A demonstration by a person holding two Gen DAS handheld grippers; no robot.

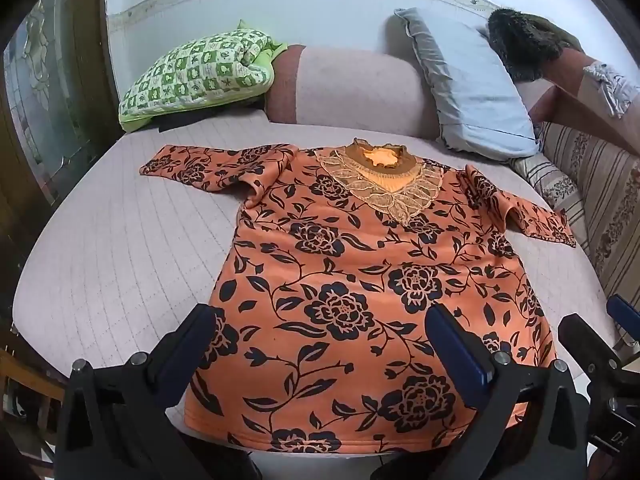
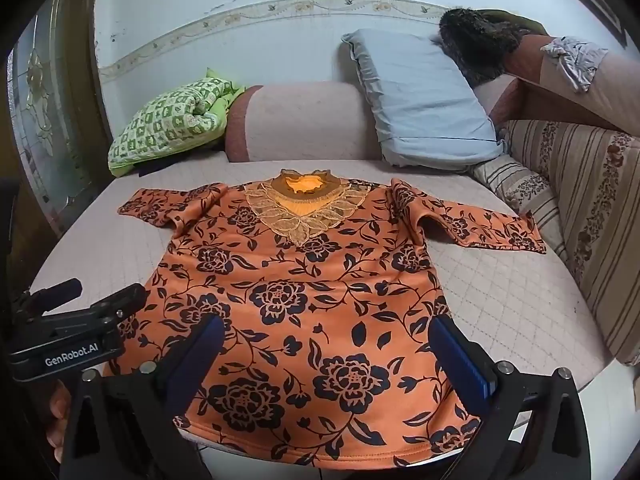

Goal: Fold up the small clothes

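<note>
One orange floral top [image 1: 360, 280] (two sleeves spread), two pillows, both tongs wide, holding nothing

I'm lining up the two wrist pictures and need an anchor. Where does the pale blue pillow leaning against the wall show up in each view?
Left wrist view: the pale blue pillow sits upper right of centre, above the right sleeve of the orange floral top.
Right wrist view: the pillow sits upper centre-right, further from the edge.
Shared landmark: the green checked quilt, folded at upper left in both.
</note>
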